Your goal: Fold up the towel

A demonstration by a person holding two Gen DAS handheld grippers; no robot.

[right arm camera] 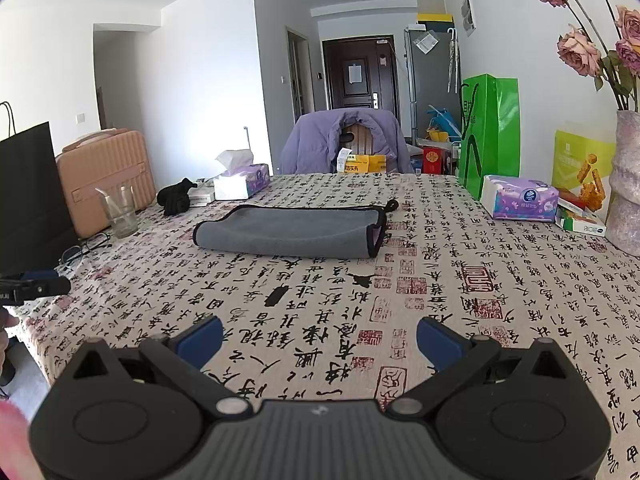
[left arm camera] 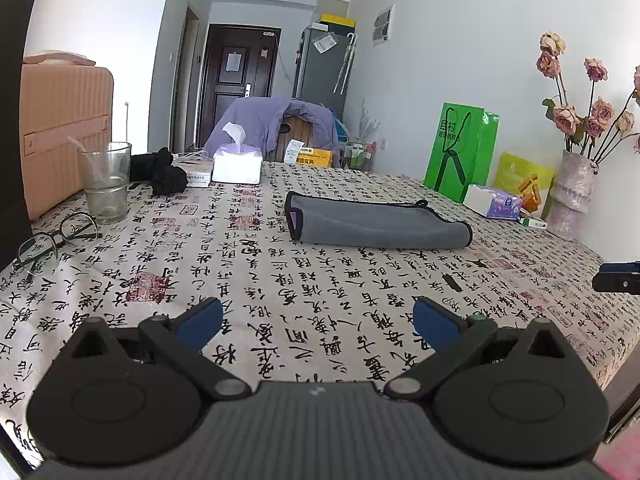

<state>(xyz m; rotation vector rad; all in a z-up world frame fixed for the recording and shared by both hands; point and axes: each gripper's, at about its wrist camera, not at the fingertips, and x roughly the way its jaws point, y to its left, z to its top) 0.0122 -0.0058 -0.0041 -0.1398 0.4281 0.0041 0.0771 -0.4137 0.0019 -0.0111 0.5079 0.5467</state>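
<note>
Left wrist view: my left tongs hang wide and empty over the bench; the grey towel lies ahead, well apart, already doubled over into a long band, so I judge the fold done or one more fold left. Right wrist view: my right tongs are also wide, empty, with the towel ahead and slightly left, untouched.

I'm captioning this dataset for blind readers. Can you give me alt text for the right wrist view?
A grey towel, folded over, lies on a table under a calligraphy-print cloth, beyond the open, empty right claw. The left claw pokes in at the left edge; a glass and tissue boxes ring the table.
</note>
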